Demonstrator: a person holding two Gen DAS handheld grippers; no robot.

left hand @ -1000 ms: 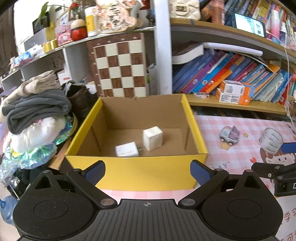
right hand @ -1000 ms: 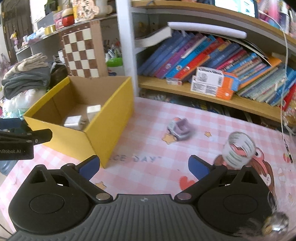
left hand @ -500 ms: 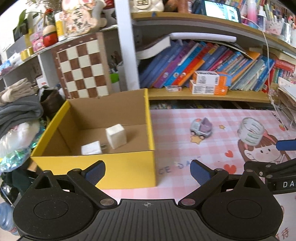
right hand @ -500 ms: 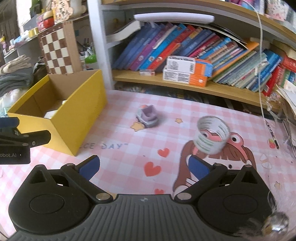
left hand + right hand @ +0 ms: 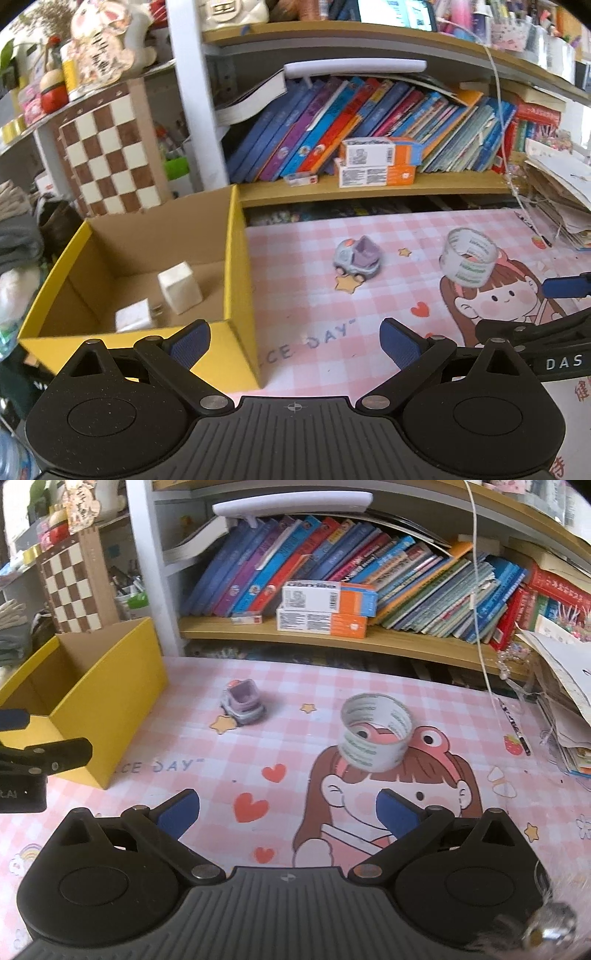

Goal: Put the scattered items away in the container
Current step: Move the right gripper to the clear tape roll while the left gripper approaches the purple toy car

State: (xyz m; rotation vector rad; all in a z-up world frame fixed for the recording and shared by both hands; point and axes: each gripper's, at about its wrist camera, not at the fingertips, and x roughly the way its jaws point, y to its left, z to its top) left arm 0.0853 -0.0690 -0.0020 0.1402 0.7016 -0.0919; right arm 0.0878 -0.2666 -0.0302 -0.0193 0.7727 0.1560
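Jaws first, nearest to me: my right gripper [image 5: 288,810] stands wide open with nothing between its blue pads, hovering above the pink checked mat [image 5: 207,797]. My left gripper [image 5: 295,341] is just as wide open and just as empty; its left pad sits over the near right corner of the yellow box [image 5: 238,295], its right pad over bare mat.

Next out from my right jaws, slightly right of their centre line and a little way ahead, a roll of clear tape [image 5: 376,734] stands on its flat edge on the mat, its open hole facing up. It has no long axis to speak of, being round, so I judge any closing direction across its wall would serve. In the left wrist view the same roll lies far over to the right, beyond that gripper's right pad, so my right hand is plainly the nearer one.

Farther out and to the left, a small grey and lilac toy car [image 5: 243,701] rests on the mat between the tape and the box, nearer the box.

Inside the box, at the far left, lie two white blocks [image 5: 180,287], already tidied. Tape and car remain outside. Bookshelves close off the far edge of the scene.
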